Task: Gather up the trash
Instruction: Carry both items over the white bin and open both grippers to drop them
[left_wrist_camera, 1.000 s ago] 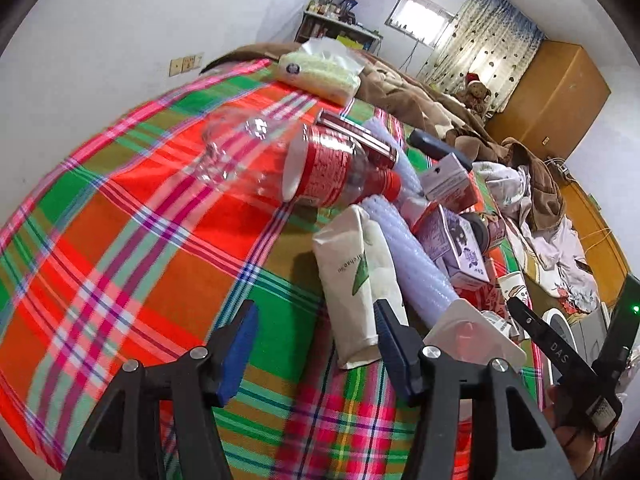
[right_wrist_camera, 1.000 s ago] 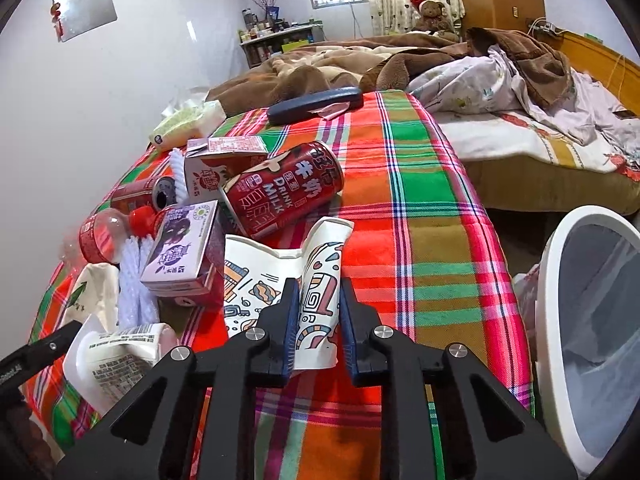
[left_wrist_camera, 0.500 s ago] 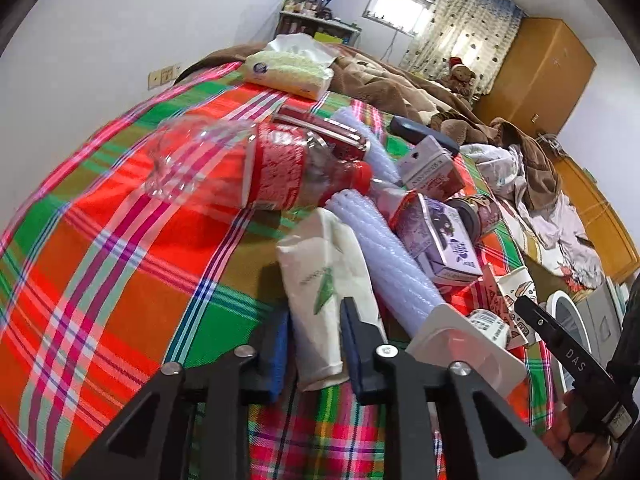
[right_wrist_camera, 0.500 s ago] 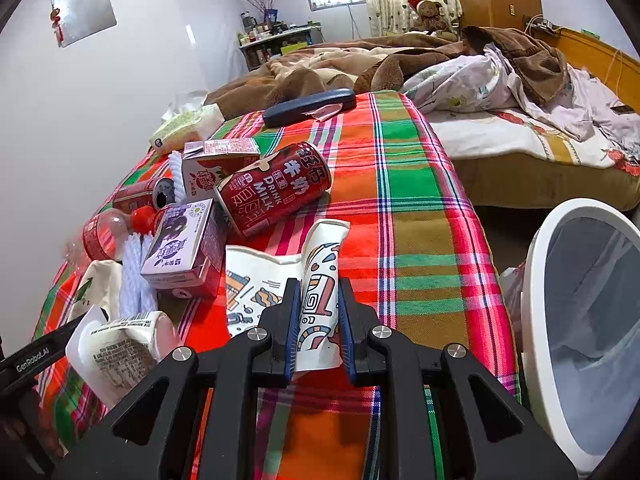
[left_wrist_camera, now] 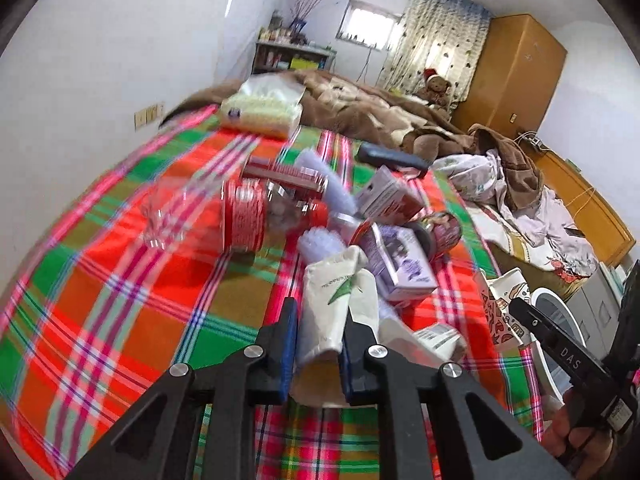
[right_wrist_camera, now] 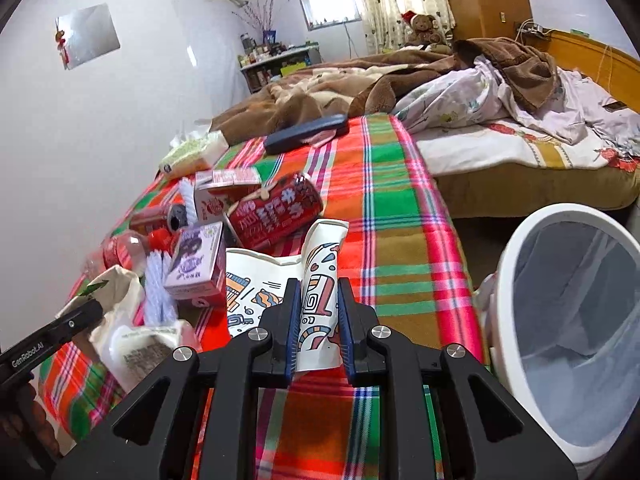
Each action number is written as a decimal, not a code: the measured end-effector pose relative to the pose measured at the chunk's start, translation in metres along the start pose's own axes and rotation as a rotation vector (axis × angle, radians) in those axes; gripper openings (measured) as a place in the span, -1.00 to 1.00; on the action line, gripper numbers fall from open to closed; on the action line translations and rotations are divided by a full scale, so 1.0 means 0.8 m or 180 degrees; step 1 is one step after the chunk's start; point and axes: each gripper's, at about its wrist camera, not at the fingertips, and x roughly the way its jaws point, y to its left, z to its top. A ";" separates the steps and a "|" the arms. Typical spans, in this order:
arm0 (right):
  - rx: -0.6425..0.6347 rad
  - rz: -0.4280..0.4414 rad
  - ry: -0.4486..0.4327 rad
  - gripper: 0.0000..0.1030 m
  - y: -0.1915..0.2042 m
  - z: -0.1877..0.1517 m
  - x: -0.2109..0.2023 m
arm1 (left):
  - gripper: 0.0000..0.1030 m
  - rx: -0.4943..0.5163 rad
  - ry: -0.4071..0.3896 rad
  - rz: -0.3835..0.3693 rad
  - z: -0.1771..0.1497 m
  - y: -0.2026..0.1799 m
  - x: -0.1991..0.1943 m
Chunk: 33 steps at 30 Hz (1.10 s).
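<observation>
Since a second ago the left tool (left_wrist_camera: 318, 330) has closed from wide apart onto the white leaf-printed pouch (left_wrist_camera: 338, 304), lower centre of its view, long axis running up-frame toward the clear bottle with red label (left_wrist_camera: 224, 216). Rightward lies a purple carton (left_wrist_camera: 400, 266). In the right view, a red can (right_wrist_camera: 274, 212) reading "MILK" sits centre; below it the right tool (right_wrist_camera: 319, 322) stays clamped on the patterned paper cup (right_wrist_camera: 320, 276), flattened, pointing up-frame. At right, the white bin (right_wrist_camera: 508, 280) holds a clear liner.

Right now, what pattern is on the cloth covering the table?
A plaid tablecloth of red, green, orange and pink, clearest in the right wrist view.
</observation>
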 end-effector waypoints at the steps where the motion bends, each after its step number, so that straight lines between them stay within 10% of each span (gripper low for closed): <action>1: 0.0006 -0.0009 -0.0035 -0.66 -0.001 0.001 -0.005 | -0.68 0.0029 -0.0010 -0.0008 0.001 -0.003 -0.003; 17: 0.0124 -0.0108 -0.0428 -0.65 -0.034 0.010 -0.075 | -0.77 0.0457 -0.0305 -0.0363 0.015 -0.086 -0.063; 33: 0.0113 -0.1027 -0.0754 -0.65 -0.112 0.003 -0.139 | -0.77 0.1143 -0.0104 -0.1074 -0.022 -0.261 -0.046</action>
